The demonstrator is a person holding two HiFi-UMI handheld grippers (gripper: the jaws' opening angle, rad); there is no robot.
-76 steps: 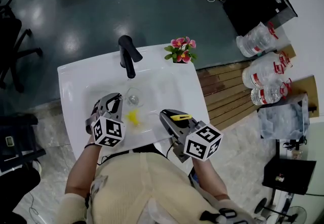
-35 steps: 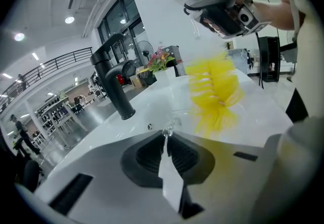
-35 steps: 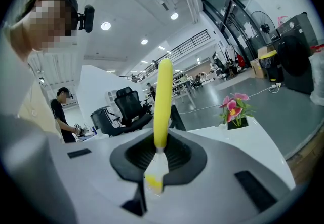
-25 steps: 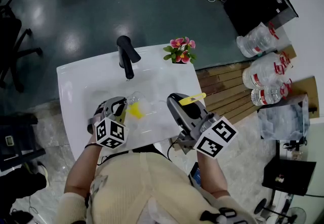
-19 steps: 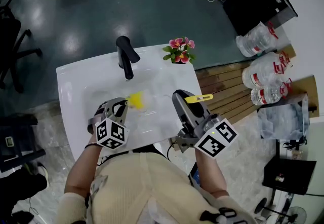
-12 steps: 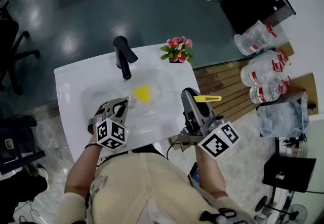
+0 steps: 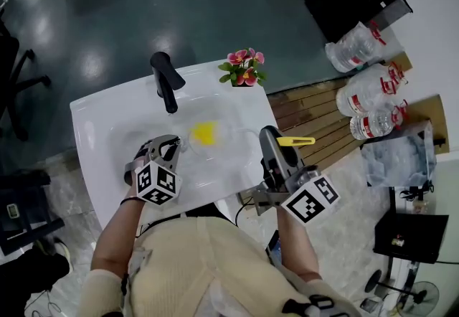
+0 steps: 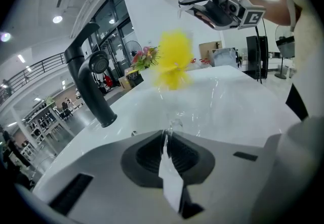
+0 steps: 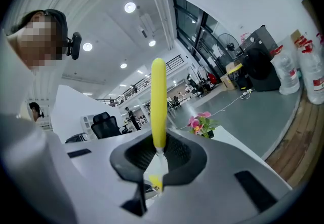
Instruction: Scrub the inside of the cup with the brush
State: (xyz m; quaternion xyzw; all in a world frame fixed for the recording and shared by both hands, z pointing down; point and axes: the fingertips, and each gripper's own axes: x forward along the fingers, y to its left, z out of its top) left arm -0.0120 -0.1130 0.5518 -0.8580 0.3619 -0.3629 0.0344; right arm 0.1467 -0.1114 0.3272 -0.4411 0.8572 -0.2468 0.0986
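Observation:
A clear glass cup (image 7: pixel 209 143) lies tilted over the white sink basin (image 7: pixel 93 122). My left gripper (image 7: pixel 174 147) is shut on the cup's rim (image 8: pixel 170 125), which is pinched between its jaws (image 8: pixel 164 139). The brush's fuzzy yellow head (image 7: pixel 204 133) sits inside the cup and looks blurred in the left gripper view (image 8: pixel 174 61). My right gripper (image 7: pixel 267 135) is shut on the brush (image 9: pixel 158 154), to the right of the cup. The brush's yellow handle (image 7: pixel 295 141) sticks out past the jaws (image 9: pixel 158 101). The thin shaft between the gripper and the brush head is barely visible.
A black faucet (image 7: pixel 165 82) stands at the sink's far edge, just beyond the cup. A small pot of pink flowers (image 7: pixel 242 68) sits at the far right corner. Right of the sink are wooden slats (image 7: pixel 315 115) and large water bottles (image 7: pixel 366 86).
The yellow brush head has travelled away from me toward the faucet and now sits in the cup. My right gripper has swung right with the handle. The left gripper has barely moved.

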